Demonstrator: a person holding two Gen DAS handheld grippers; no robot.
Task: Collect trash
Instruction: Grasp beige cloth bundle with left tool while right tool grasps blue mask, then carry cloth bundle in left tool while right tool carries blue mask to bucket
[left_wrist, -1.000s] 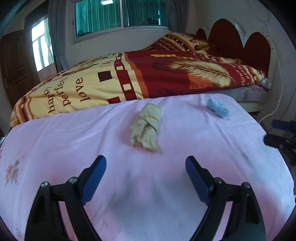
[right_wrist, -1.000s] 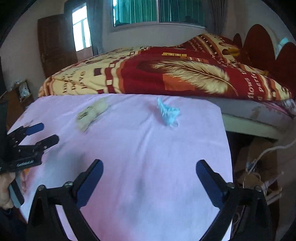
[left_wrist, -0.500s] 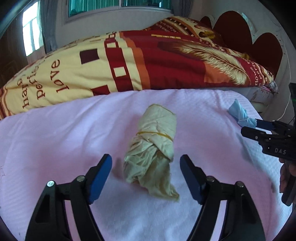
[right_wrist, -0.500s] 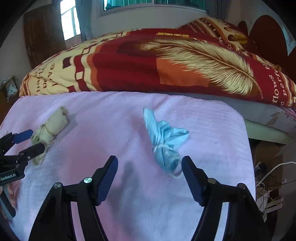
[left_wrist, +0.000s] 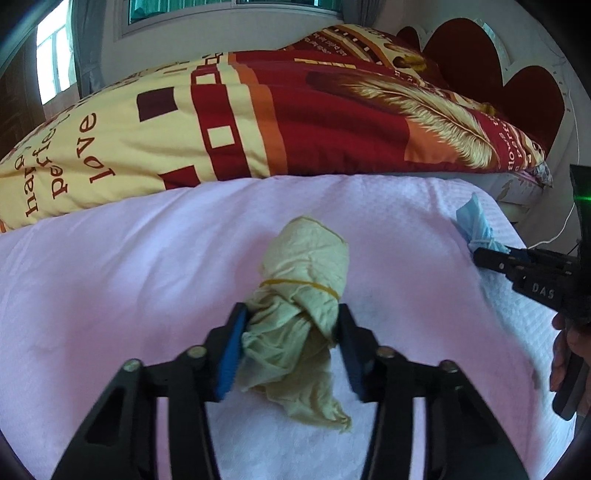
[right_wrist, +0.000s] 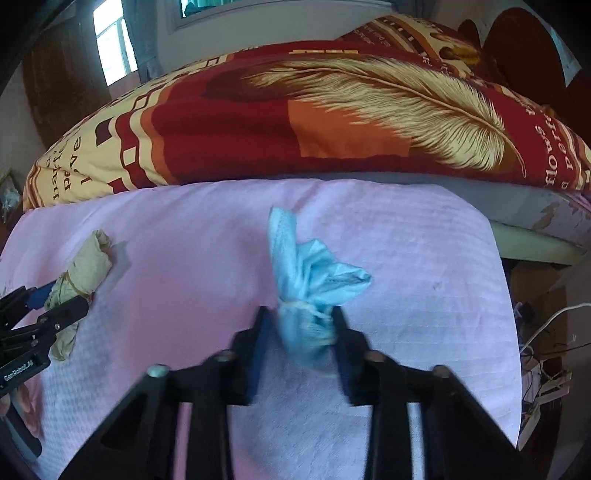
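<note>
A crumpled yellowish wad bound with a rubber band lies on the pink cloth. My left gripper has its jaws closing on the wad's near half, and both blue pads touch its sides. A light blue wad, tied with string, lies near the cloth's right side. The jaws of my right gripper are closing around its knotted end, pads against it. Each view shows the other pair at its edge: the left gripper on the yellowish wad, and the right gripper at the blue wad.
A bed with a red and yellow quilt rises right behind the cloth, with a dark red headboard at the far right. The cloth's right edge drops to a floor with cables and clutter. A person's hand holds the right gripper.
Both grippers came forward and down to the wads, then their wide jaws narrowed until the pads met the yellowish wad on the left and the blue wad on the right.
</note>
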